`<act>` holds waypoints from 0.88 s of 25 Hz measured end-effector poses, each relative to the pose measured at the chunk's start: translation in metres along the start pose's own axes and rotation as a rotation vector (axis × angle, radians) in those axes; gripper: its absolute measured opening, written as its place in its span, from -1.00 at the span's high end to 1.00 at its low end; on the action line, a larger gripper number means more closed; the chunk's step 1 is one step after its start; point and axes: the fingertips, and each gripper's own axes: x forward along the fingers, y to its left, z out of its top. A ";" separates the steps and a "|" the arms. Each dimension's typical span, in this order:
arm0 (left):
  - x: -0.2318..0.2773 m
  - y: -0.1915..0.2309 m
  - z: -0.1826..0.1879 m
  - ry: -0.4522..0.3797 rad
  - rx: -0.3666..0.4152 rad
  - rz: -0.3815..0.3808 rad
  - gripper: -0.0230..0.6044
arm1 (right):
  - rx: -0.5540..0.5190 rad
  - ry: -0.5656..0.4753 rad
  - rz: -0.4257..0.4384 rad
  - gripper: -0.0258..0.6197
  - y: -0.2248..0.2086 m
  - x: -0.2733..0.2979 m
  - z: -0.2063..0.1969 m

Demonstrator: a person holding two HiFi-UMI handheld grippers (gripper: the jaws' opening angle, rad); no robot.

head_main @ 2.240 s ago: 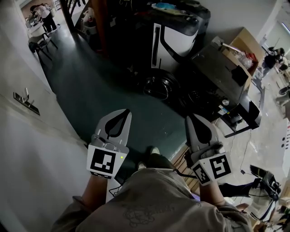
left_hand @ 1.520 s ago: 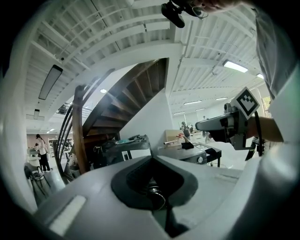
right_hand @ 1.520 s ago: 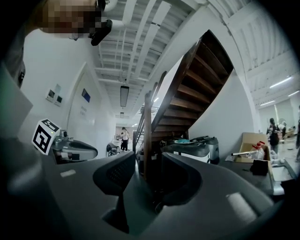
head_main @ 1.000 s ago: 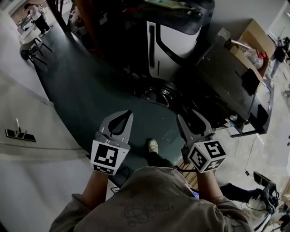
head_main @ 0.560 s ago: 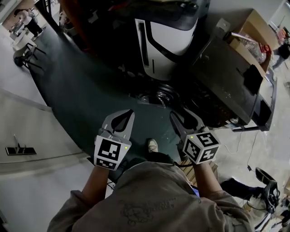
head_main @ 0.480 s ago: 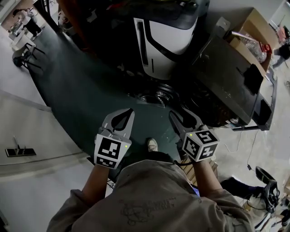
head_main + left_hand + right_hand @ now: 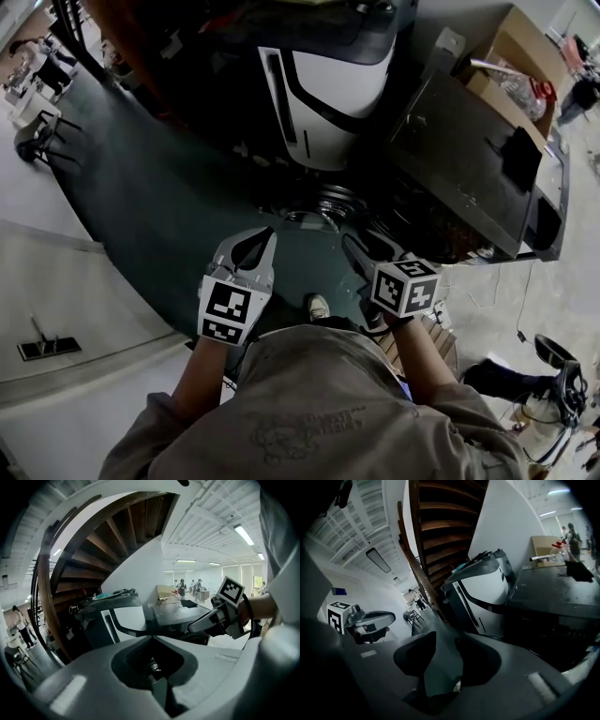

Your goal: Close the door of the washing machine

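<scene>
Round door point(image 7: 323, 200) of the dark washing machine point(image 7: 459, 141) stood open, just ahead of the right gripper point(image 7: 361, 248), whose jaws were apart and empty. Left gripper point(image 7: 264, 234), jaws together, sat near the door's left.

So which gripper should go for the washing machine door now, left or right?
Right, probably. The right gripper points at the open round door and its tips lie nearest it, beside the dark washing machine. The left gripper sits further off, over the floor.
</scene>
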 end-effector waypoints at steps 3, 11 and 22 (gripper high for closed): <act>0.013 0.014 0.002 0.005 0.030 -0.030 0.93 | 0.034 -0.003 -0.023 0.35 -0.002 0.016 0.006; 0.057 0.068 0.003 0.017 0.064 -0.149 0.93 | 0.170 0.004 -0.096 0.36 -0.011 0.077 0.016; 0.146 0.118 -0.025 0.112 0.142 -0.373 0.93 | 0.395 -0.002 -0.264 0.36 -0.049 0.154 0.019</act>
